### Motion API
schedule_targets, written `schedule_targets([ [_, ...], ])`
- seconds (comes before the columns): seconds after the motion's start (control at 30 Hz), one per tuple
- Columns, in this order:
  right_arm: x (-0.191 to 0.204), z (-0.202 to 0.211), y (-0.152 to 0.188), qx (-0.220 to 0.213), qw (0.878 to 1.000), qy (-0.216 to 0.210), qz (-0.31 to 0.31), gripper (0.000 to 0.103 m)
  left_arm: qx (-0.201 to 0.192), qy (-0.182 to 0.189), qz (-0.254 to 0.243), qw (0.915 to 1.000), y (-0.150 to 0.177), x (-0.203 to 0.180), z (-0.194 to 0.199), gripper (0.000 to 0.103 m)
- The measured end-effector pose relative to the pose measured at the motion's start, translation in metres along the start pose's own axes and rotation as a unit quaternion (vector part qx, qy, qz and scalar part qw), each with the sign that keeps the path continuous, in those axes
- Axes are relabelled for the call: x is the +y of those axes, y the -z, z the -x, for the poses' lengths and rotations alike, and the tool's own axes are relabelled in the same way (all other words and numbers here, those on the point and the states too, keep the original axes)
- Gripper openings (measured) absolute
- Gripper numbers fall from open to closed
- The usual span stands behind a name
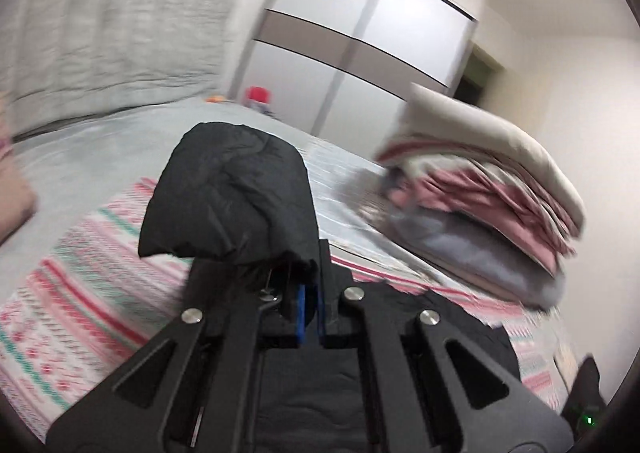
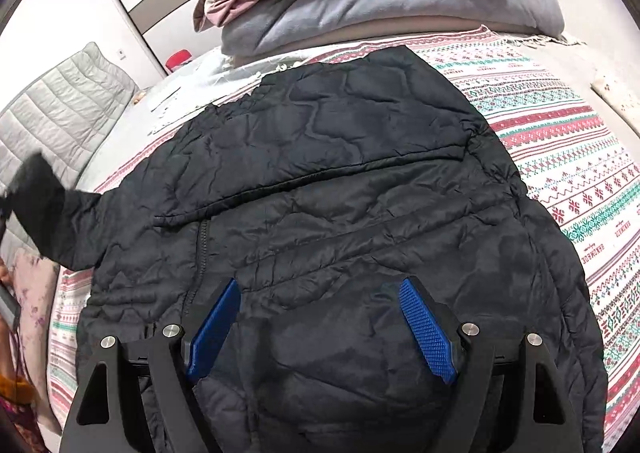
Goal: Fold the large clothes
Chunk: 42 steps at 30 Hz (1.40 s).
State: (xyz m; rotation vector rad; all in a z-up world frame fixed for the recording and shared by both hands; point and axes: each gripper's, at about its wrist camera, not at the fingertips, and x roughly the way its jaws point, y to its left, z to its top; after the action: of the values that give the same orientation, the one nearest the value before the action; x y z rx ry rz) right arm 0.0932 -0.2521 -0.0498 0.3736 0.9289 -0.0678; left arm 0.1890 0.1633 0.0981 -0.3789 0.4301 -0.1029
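Observation:
A black quilted jacket (image 2: 340,181) lies spread flat on the patterned bedspread (image 2: 568,173). Its left sleeve (image 2: 44,209) is lifted off the bed toward the left edge of the right wrist view. My left gripper (image 1: 310,293) is shut on that sleeve's end (image 1: 228,189), which bulges up in front of its blue pads (image 1: 302,313); the view is blurred. More of the jacket (image 1: 440,317) lies below it. My right gripper (image 2: 320,329) hovers open over the jacket's near part, its blue pads (image 2: 428,329) wide apart with nothing pinched between them.
A stack of folded blankets and pillows (image 2: 380,1) sits on the bed just behind the jacket, also seen as the stack (image 1: 480,193). A grey quilted headboard (image 1: 104,25), a sliding-door wardrobe (image 1: 360,37) and a small red object (image 1: 258,95) lie beyond. A person's clothing (image 2: 16,405) shows at the left.

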Motion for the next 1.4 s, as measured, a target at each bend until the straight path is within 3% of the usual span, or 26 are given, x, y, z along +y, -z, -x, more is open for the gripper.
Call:
schedule_targets([
  [0.17,-0.004,0.003,0.000,-0.003,1.000,0.000,-0.006,0.083,0.041,0.043,-0.051,0.9969,0.034,-0.061,-0.021,0.005],
  [0.33,-0.004,0.005,0.000,-0.003,1.000,-0.003,-0.006,0.083,0.111,0.077,-0.084,0.9872,0.086,-0.102,-0.051,0.005],
  [0.43,-0.003,0.004,0.000,-0.001,1.000,-0.003,-0.005,0.083,0.201,0.116,-0.101,0.9675,0.131,-0.111,-0.077,0.010],
  [0.47,-0.003,0.004,0.000,0.000,1.000,-0.003,-0.004,0.083,0.232,0.124,-0.105,0.9590,0.142,-0.113,-0.085,0.022],
  [0.53,-0.002,0.003,0.000,-0.001,1.000,-0.003,-0.003,0.083,0.299,0.128,-0.118,0.9382,0.168,-0.115,-0.097,0.036],
  [0.6,-0.002,0.003,0.000,-0.002,1.000,-0.005,-0.001,0.083,0.307,0.125,-0.136,0.9338,0.179,-0.115,-0.089,0.043],
  [0.67,-0.002,0.002,0.000,-0.002,1.000,-0.004,-0.002,0.083,0.297,0.127,-0.145,0.9353,0.179,-0.115,-0.075,0.073],
  [0.73,-0.002,0.002,0.000,-0.003,1.000,-0.004,-0.002,0.083,0.277,0.128,-0.153,0.9399,0.171,-0.113,-0.054,0.081],
  [0.93,0.000,-0.001,0.001,-0.002,1.000,-0.002,0.001,0.083,0.254,0.095,-0.131,0.9537,0.142,-0.079,-0.011,0.089],
  [1.03,0.001,-0.001,0.002,0.002,1.000,-0.015,0.006,0.083,0.237,0.047,-0.097,0.9655,0.121,-0.051,-0.010,0.093],
  [1.1,0.001,-0.001,0.001,0.010,0.999,-0.039,0.010,0.083,0.215,0.031,-0.072,0.9733,0.103,-0.029,-0.008,0.093],
  [1.2,0.000,0.003,-0.009,0.014,0.994,-0.109,-0.011,0.083,0.182,0.011,-0.052,0.9818,0.089,-0.004,-0.010,0.093],
  [1.3,0.008,0.003,-0.028,-0.006,0.991,-0.130,-0.041,0.083,0.174,0.004,-0.038,0.9840,0.090,0.013,-0.018,0.093],
  [1.4,0.032,-0.011,-0.049,-0.013,0.989,-0.142,-0.027,0.083,0.172,0.016,-0.031,0.9845,0.097,0.022,-0.031,0.089],
])
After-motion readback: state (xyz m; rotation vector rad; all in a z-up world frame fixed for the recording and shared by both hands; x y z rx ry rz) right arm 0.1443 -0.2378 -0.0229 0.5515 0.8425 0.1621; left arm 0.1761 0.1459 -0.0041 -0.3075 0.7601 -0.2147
